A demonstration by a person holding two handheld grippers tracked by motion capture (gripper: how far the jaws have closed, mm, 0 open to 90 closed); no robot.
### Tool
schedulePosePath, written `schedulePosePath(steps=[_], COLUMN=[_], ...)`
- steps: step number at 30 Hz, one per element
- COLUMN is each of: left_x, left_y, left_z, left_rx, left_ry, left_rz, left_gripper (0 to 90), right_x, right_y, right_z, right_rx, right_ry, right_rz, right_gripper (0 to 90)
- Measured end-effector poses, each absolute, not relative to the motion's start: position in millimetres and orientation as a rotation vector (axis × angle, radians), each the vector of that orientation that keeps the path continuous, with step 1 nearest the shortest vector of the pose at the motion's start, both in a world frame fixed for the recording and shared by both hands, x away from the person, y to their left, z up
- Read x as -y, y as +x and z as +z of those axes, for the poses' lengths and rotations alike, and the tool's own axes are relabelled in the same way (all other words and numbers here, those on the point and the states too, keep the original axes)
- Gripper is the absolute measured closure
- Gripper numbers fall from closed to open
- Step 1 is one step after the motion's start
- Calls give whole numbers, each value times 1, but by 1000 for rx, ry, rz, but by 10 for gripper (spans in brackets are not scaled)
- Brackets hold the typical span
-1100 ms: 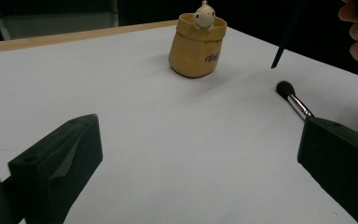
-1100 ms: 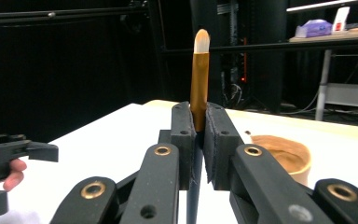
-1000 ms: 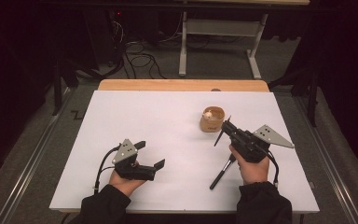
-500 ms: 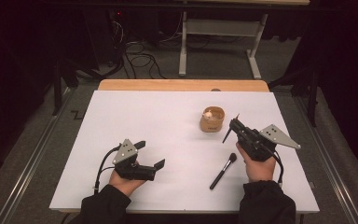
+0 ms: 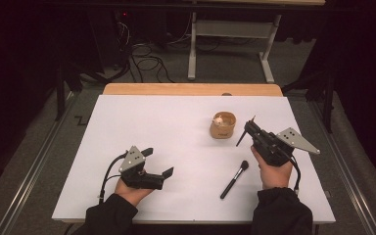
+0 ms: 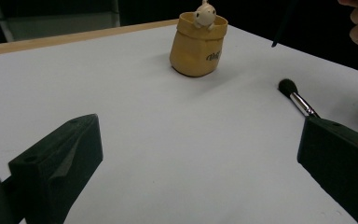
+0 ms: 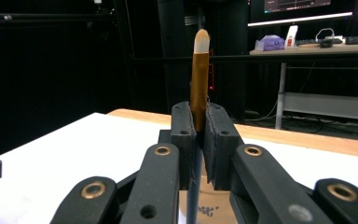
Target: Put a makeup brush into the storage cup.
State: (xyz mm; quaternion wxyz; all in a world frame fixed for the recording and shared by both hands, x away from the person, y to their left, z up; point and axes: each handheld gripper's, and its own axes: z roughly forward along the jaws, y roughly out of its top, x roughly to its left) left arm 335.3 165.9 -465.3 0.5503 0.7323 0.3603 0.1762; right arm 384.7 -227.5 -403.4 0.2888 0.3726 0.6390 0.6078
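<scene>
High view: white matte sheet over a table (image 5: 127,122) with a pale wood edge along the far side. Small tan pot (image 5: 223,125), soft-sided with a rolled rim and dark lettering on its wall, stands right of centre. Inside it a little cream figure with a rounded head peeks over the rim, clearest in the left gripper view.

Right tool (image 5: 247,128), black, angular, with a grey three-cornered plate on top, sits just right of the pot and is clenched on a thin brush (image 7: 198,79). Right gripper view shows that brush upright between the pressed pads: golden-brown ferrule, small pale rounded tip above, dark slim handle running down below the jaws.

Second brush (image 5: 234,179), a makeup brush with round black bristle head, shiny metal ferrule and black handle, lies flat and slanted on the sheet, near the right hand, touching nothing.

Left tool (image 5: 157,164), same black blocky build, rests low at the near left, jaws spread wide with nothing between them.
</scene>
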Motion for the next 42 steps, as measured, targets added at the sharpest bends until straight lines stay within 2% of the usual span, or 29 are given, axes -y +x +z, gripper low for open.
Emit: schedulePosePath(steps=[21,42], left_x=[-167,-168], left_y=[335,335], left_z=[-464,-464], left_rx=[-839,-837], left_ry=[1722,1722], left_rz=[407,402], left_gripper=[11,12], right_x=[202,189], right_y=[419,464], right_z=[-381,-374], right_rx=[-1709,-1695], right_ry=[1000,1032], right_rz=[1561,1486], right_gripper=[846,845])
